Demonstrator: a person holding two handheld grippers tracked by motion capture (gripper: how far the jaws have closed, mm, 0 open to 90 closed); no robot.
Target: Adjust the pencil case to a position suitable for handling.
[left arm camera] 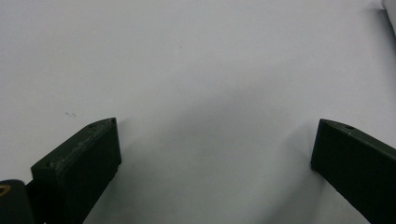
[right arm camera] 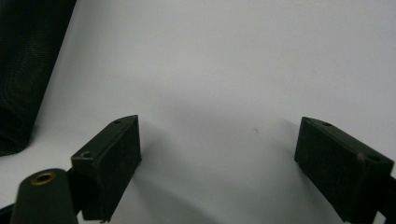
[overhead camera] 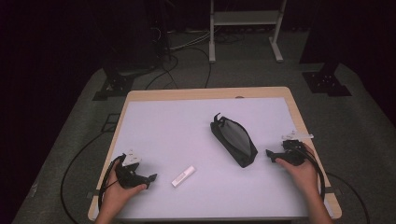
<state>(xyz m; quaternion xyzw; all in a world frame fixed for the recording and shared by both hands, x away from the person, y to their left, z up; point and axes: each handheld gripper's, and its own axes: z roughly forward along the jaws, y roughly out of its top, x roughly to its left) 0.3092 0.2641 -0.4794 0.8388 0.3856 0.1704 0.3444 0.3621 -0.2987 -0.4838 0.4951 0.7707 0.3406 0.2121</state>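
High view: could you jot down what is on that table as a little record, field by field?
surface: white mat on a light wooden table
pouch: black fabric pencil pouch with a grey mesh side, lying right of centre
small item: white stick-shaped object, lying left of the pouch and nearer the person; too small to identify
left gripper: jaws open, nothing between them, beside the white object, apart from it
right gripper: jaws open, nothing between them, pointing at the pouch's near end, apart from it
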